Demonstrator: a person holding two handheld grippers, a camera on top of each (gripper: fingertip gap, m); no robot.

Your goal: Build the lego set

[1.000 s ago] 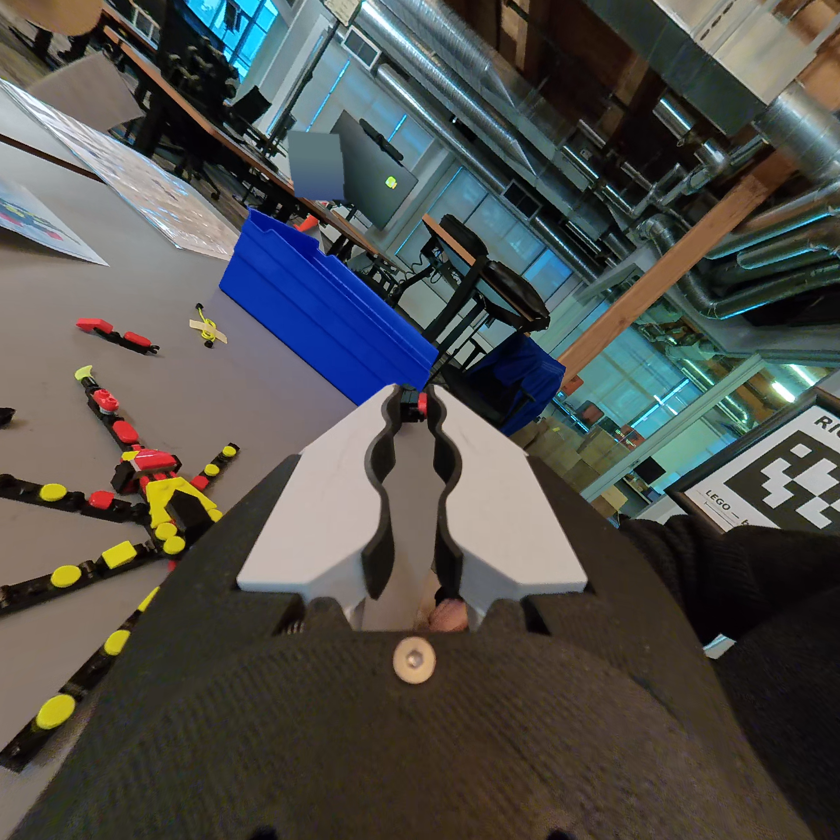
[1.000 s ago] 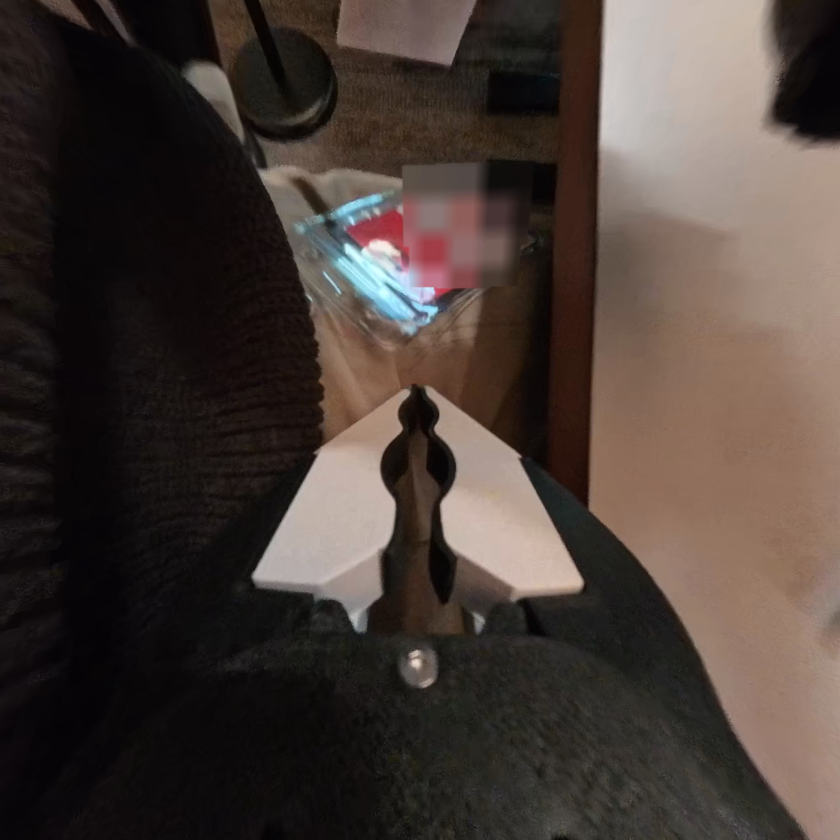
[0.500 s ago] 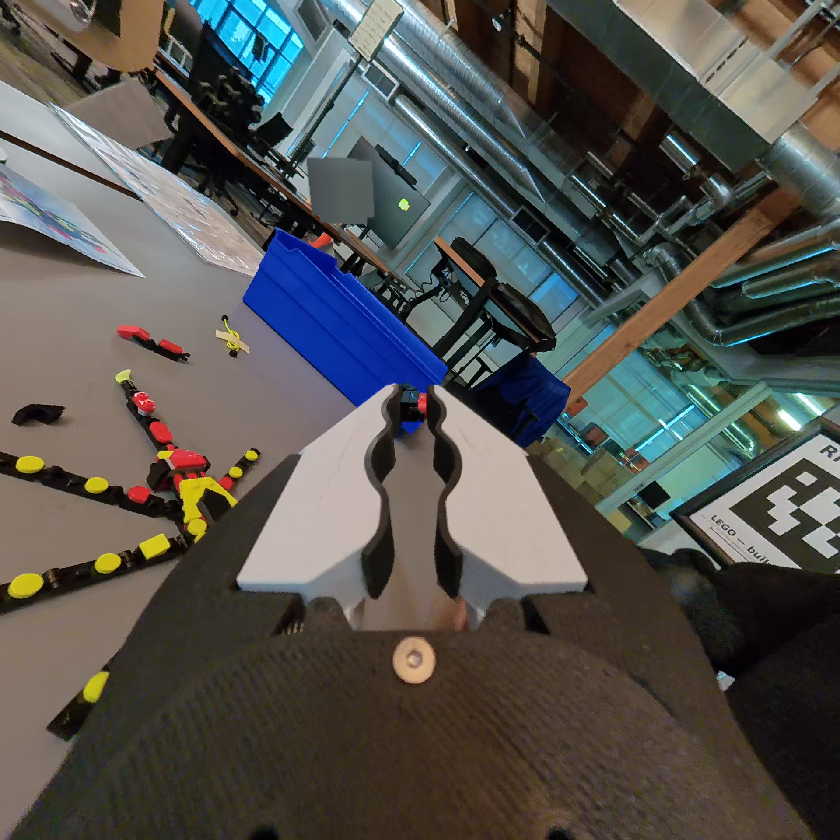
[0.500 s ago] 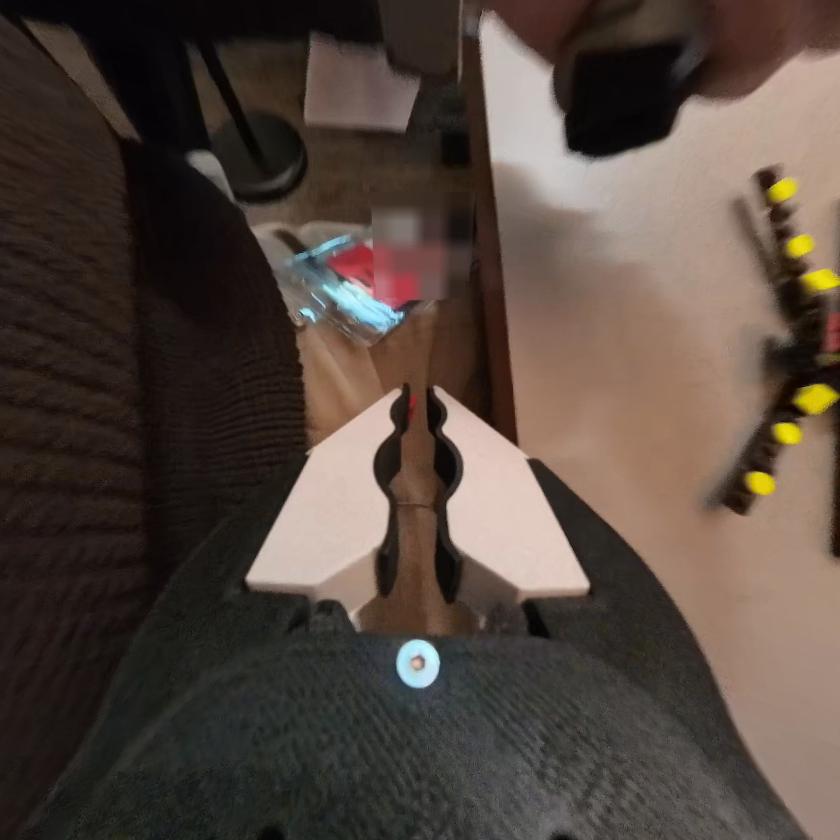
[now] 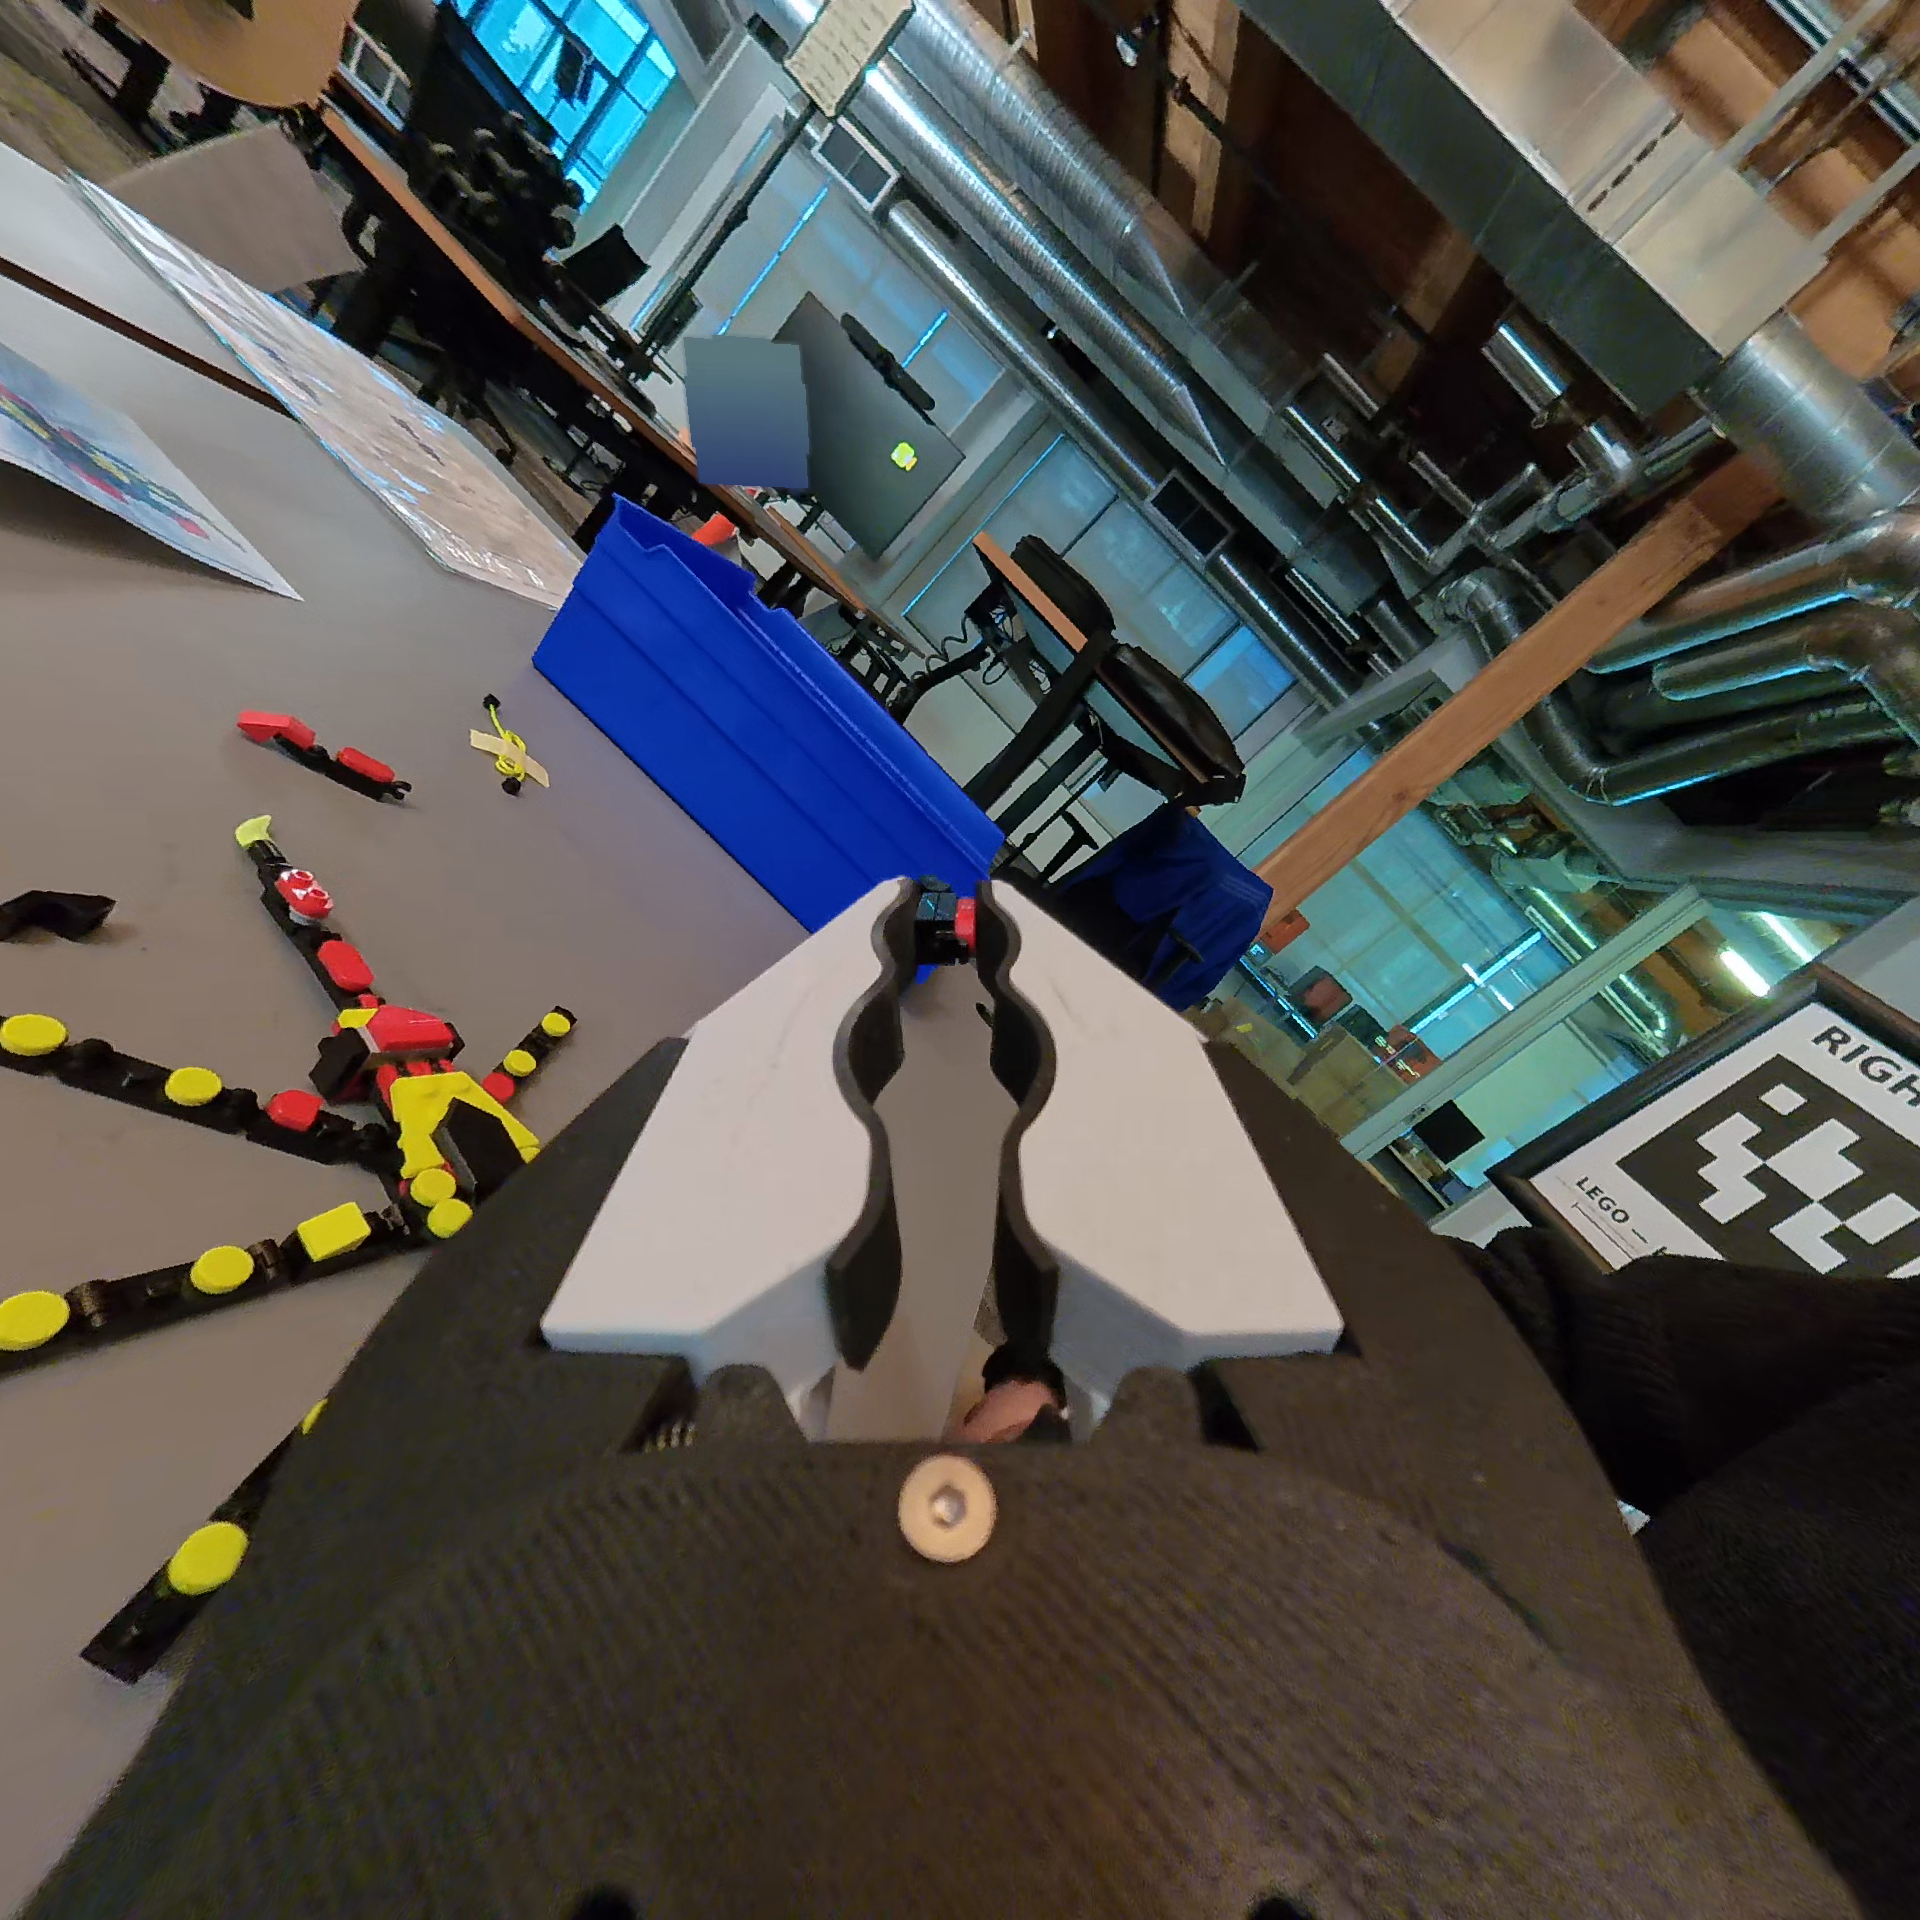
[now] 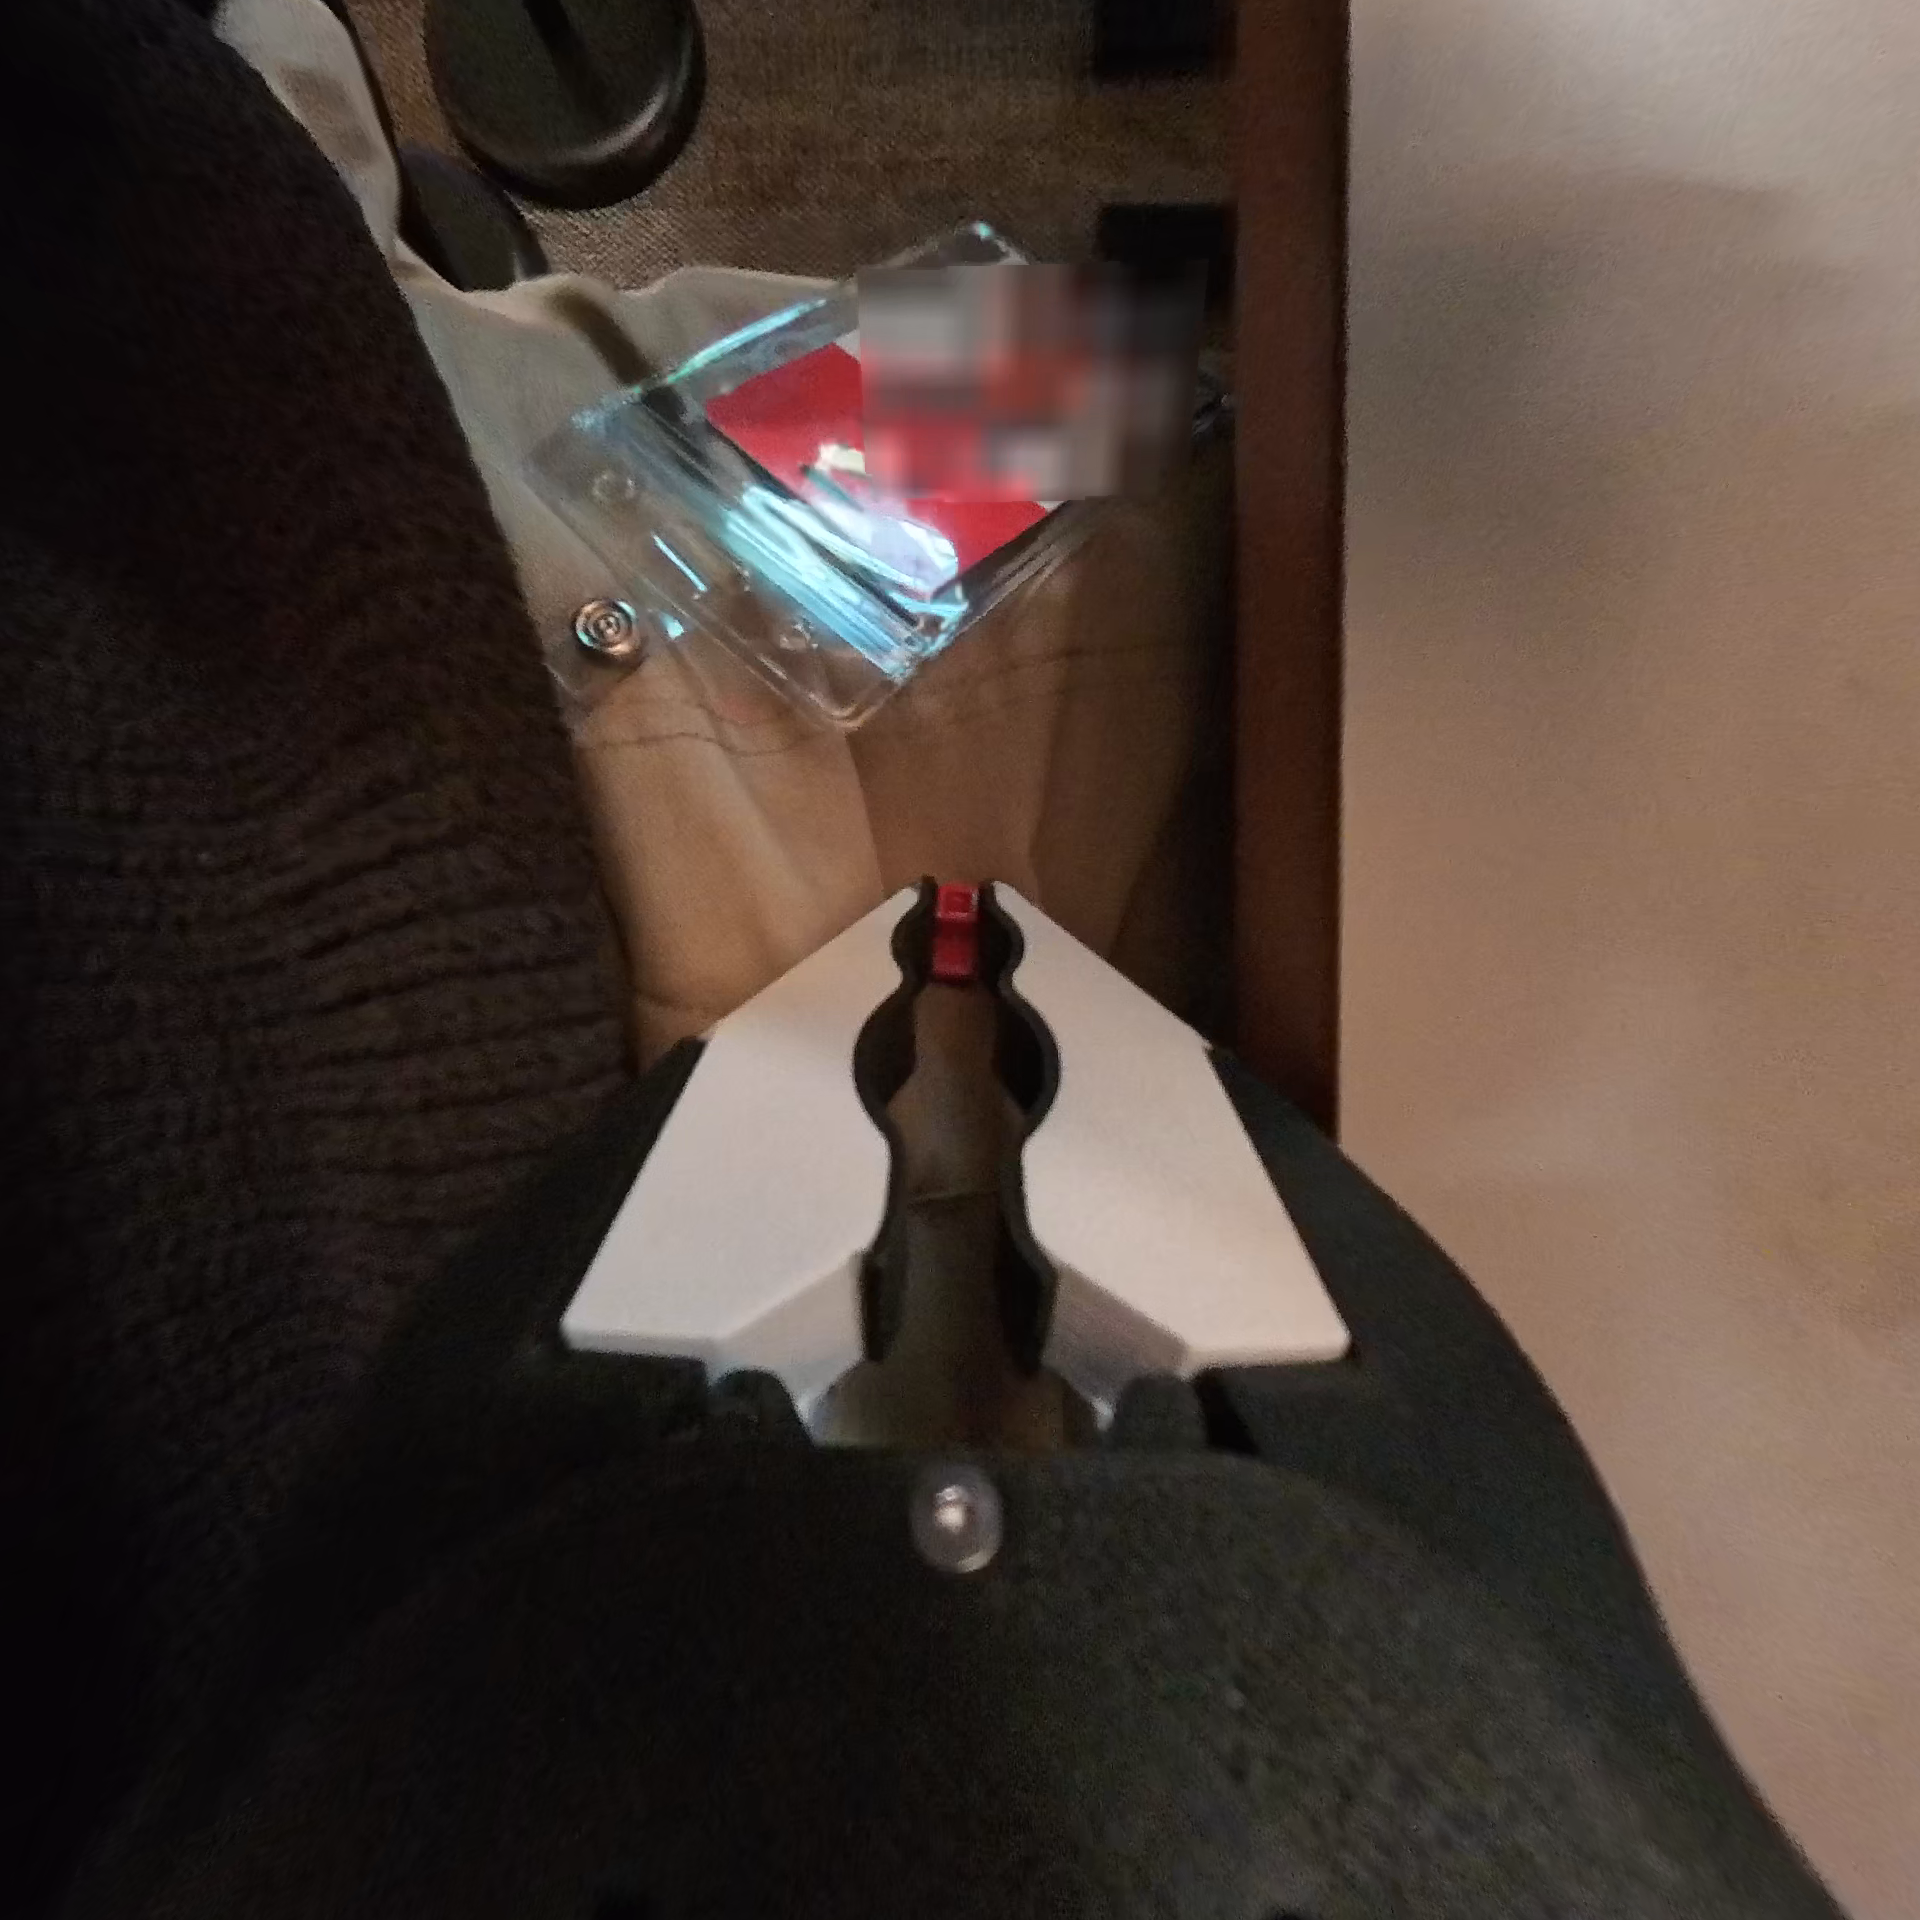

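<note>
My right gripper [image 6: 954,914] now pinches a small red piece [image 6: 954,933] at its tips, where a second ago the jaws met on nothing and half a second ago stood slightly parted. Its camera swings back over the table edge [image 6: 1286,623] to a clear badge holder [image 6: 769,561], and the black-and-yellow strips seen half a second ago are out of frame. My left gripper [image 5: 943,925] tilts back slightly, so the lego model [image 5: 416,1101] on the table sits lower in frame than half a second ago.
</note>
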